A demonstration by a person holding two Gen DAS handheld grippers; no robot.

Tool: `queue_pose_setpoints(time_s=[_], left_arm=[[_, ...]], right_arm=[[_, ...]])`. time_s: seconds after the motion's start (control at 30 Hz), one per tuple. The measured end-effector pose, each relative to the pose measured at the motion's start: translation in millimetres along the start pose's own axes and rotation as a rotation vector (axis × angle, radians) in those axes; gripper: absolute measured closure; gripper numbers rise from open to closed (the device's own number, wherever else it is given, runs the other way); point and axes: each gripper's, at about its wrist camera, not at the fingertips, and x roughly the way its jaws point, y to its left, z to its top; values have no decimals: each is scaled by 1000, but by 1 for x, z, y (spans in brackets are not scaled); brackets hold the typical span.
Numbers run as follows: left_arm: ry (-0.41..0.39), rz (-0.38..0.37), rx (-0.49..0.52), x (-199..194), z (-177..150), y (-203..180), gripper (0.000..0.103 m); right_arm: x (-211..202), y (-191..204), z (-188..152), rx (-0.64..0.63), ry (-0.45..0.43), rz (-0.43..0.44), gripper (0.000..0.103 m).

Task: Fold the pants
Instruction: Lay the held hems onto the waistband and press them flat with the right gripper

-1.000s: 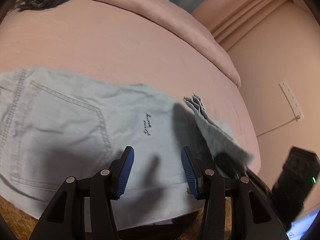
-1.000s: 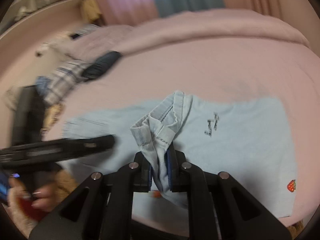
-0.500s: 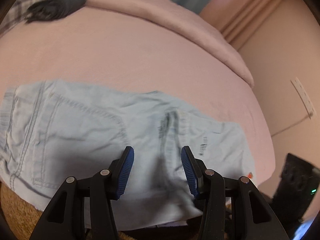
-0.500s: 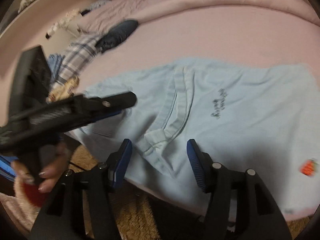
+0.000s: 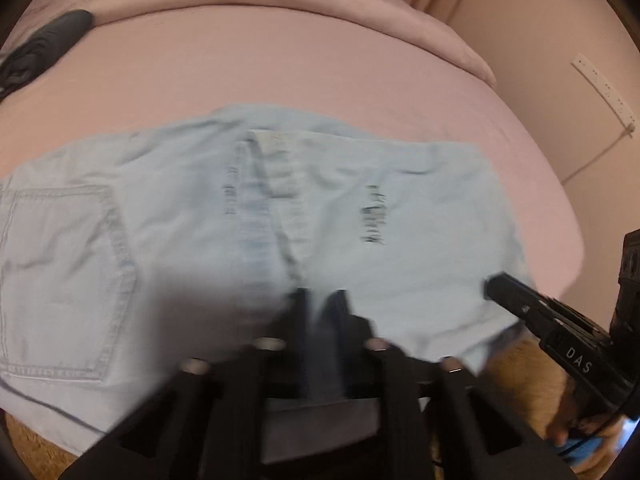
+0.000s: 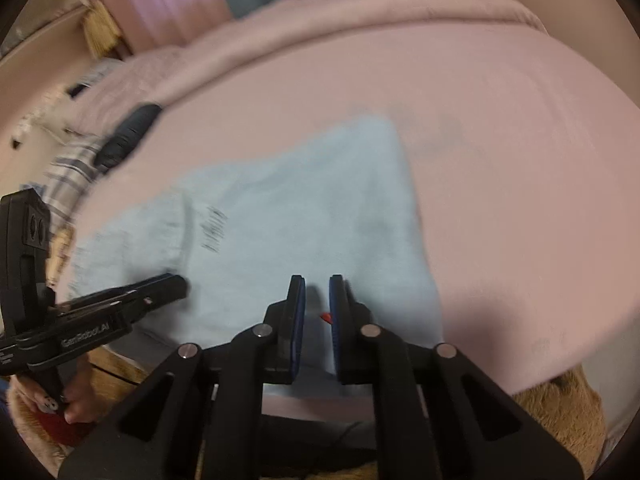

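Left wrist view: pants [image 5: 168,216] are lying flat across the pink bed [image 5: 248,64], filling the middle and lower left of the frame, one fold already sitting across the centre. Your left gripper [image 5: 320,308] is at bottom centre, jaws nearly together and apparently pinching the near hem; blur is heavy, so I cannot tell for sure. Your right gripper [image 5: 496,284] is poking in from the lower right, near the cloth's right edge.

Right wrist view: pants [image 6: 304,216] are occupying centre frame, right gripper [image 6: 317,308] at bottom centre over the near edge, jaws almost closed with a slim gap and cloth between them; grip unclear. Left gripper [image 6: 176,282] is entering from the lower left.

You're likely starting the next fold; secure both hem grips, then lift evenly. No containers visible.
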Motion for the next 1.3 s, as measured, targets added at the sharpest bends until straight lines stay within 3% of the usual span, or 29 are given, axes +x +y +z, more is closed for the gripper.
queue_pose_setpoints(time_s=[0.03,0.3,0.67,0.83,0.97,1.3], left_arm=[[-12,4,-2,-3,-4,4,97],[-32,29,10,-19,-20,11,97],[-24,-15,-51,-16,-22,21,97],[-29,-69,-138,-17,-24,35,97],[-50,-43,-94,-18,-28,29,97],[-83,-63,-112,-18,-34,32,97]], right_arm=[[-1,-3,-4,0,-16,-1,101],[-13,-11,-8,11,-15,26,102],[-5,-13,-9,0,-25,45,102],[-3,-7,-8,-27,-21,13,102],[-3,-2,-7,-34,-20,-17,101],[0,21,-8,-61,-30,-112,97]])
